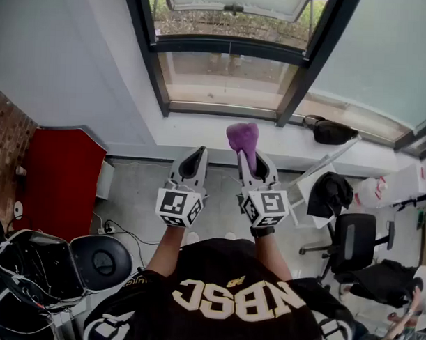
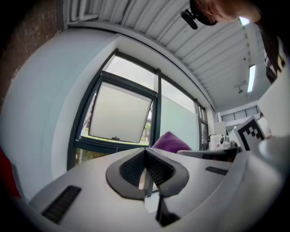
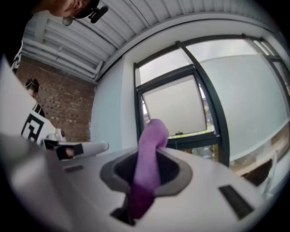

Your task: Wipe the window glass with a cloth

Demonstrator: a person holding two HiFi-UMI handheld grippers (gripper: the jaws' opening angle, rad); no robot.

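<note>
Dark-framed window glass (image 1: pixel 226 79) fills the top of the head view, with a top-hung pane (image 2: pixel 120 113) tilted open and greenery beyond. A white sill (image 1: pixel 193 134) runs below it. Beneath lies a grey floor (image 1: pixel 135 198), with a red cabinet (image 1: pixel 59 174) against the wall at the left. A black office chair (image 1: pixel 354 237) stands at the right, and a black bag (image 1: pixel 333 132) rests on the sill's right end.

The person holds both tools out toward the window, side by side and near each other. The right hand-held gripper (image 1: pixel 247 156) is clamped on a purple cloth (image 1: pixel 243 137). Its own view shows the fabric pinched between the pads and standing up past the jaw tips in a soft rounded bunch (image 3: pixel 153 136). The cloth is raised in front of the sill and is apart from the glass.

The left hand-held gripper (image 1: pixel 199 151) has its jaws brought together, and its own view shows the ribbed pads (image 2: pixel 136 167) meeting with nothing between them. That view also catches the purple bunch just beyond its right jaw, with the open pane behind.
</note>
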